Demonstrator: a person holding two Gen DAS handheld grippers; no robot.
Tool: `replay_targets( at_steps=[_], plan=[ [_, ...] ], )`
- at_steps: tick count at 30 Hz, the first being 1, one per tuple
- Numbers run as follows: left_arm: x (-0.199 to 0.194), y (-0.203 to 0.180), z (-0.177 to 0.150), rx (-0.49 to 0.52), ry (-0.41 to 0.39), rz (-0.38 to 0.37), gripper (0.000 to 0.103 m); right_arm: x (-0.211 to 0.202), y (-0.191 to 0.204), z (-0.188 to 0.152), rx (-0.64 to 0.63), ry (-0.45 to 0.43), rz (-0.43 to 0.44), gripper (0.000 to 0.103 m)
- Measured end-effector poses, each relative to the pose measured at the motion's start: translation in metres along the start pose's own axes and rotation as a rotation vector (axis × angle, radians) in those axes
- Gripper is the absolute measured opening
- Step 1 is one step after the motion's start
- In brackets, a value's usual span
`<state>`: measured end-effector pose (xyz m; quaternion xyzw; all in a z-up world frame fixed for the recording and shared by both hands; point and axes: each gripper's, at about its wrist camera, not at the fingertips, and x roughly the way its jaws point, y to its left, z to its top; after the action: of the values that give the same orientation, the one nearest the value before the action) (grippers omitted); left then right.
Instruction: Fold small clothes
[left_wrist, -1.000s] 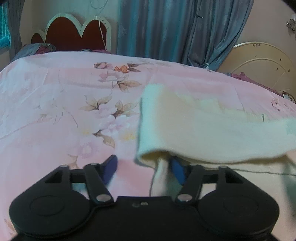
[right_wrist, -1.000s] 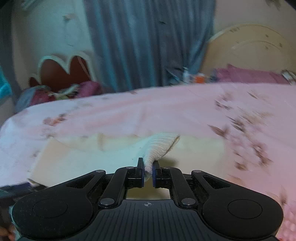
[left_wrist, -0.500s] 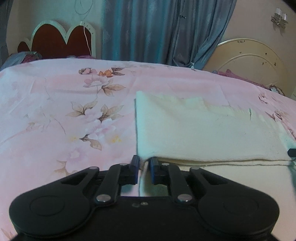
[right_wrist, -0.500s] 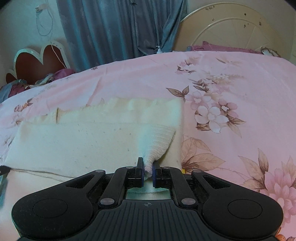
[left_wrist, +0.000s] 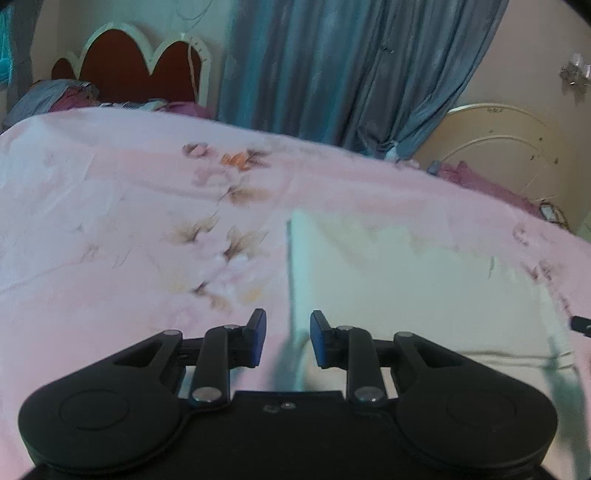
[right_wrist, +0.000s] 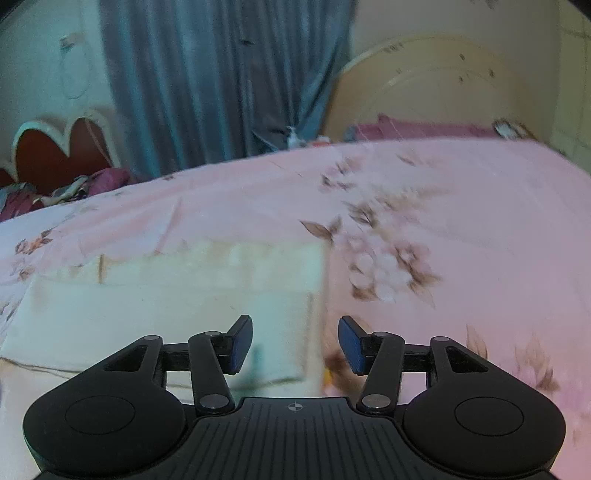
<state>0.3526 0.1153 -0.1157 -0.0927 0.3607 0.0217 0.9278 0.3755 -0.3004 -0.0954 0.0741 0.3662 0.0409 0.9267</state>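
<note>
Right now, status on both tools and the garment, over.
Left tool and right tool opening, nothing between pads. Cream garment lying folded flat on the pink floral bedsheet. Nothing in the way.

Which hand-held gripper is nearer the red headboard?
Left. The left hand-held gripper is over the cream garment's edge on the red headboard's side; the right hand-held gripper is over the opposite edge, farther off. Both are opening, nothing gripped.

A pink floral bedsheet (left_wrist: 110, 221) spreads before blue-grey curtains (left_wrist: 332, 66), a scalloped red headboard (left_wrist: 140, 70) and a cream arched headboard (right_wrist: 424, 85).
</note>
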Motion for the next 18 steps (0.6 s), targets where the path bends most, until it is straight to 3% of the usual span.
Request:
replay_targets(
  at_steps=[7, 18],
  plan=[
    [0.026, -0.040, 0.020, 0.045, -0.002, -0.065, 0.025, 0.021, 0.038, 0.008, -0.018, 0.026, 0.091, 0.052],
    [0.074, -0.055, 0.029, 0.071, 0.047, -0.015, 0.025, 0.049, 0.059, 0.016, -0.046, 0.030, 0.111, 0.052]
  ],
)
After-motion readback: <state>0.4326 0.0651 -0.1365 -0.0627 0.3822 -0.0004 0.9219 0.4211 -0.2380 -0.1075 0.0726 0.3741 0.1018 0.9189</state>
